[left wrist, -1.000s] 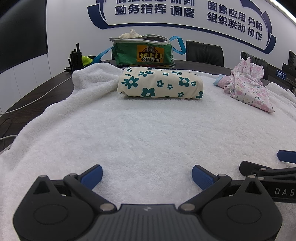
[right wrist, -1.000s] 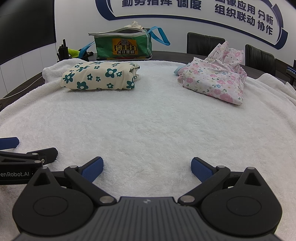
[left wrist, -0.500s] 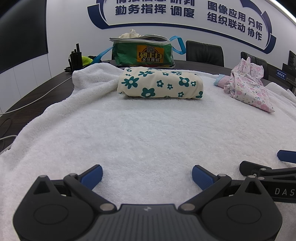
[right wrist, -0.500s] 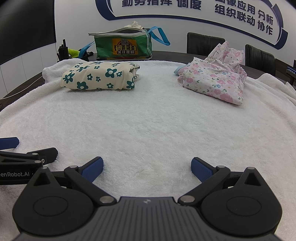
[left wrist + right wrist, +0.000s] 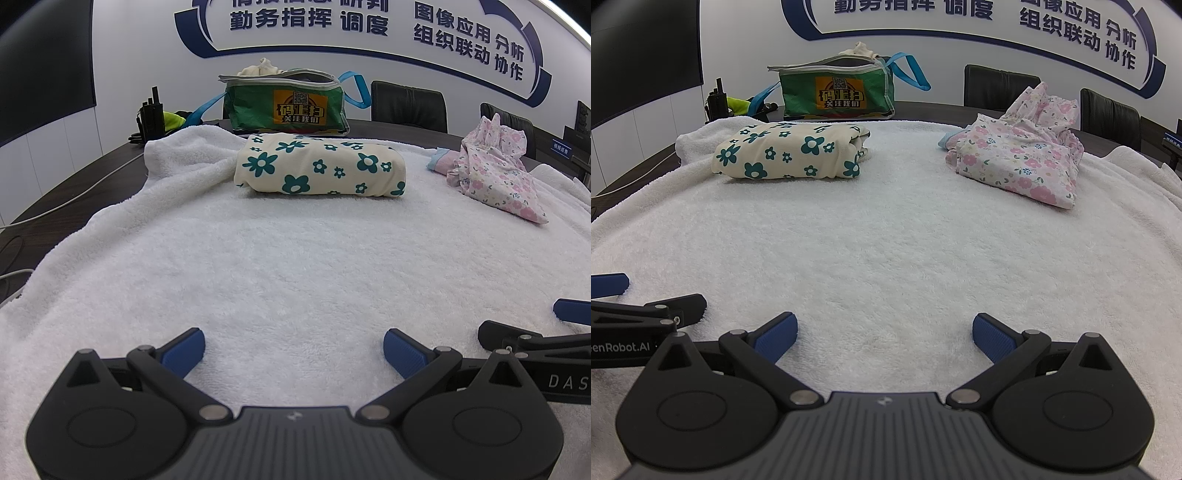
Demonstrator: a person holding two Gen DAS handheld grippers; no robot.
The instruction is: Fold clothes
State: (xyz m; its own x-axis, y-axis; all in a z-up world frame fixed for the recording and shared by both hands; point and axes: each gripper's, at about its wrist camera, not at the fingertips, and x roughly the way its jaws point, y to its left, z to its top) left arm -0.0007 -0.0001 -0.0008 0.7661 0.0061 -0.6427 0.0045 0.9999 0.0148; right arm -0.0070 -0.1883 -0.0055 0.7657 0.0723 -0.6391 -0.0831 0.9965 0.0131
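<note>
Both garments [image 5: 1015, 162] beyond parted jaws

a white wall [image 5: 147, 44] fills the top of both views, with a dark blue curved band and blue chinese lettering [image 5: 310, 18] across the upper middle and right. a large dark screen [image 5: 40, 66] takes the upper left corner. below it, a dark wooden table [image 5: 74, 184] curves along the left edge, with pale cables [image 5: 55, 206] lying on it. black office chairs [image 5: 997, 86] stand against the wall at the upper right. a small sign [image 5: 561, 149] sits at the far right edge. the light is even and bright.
</note>
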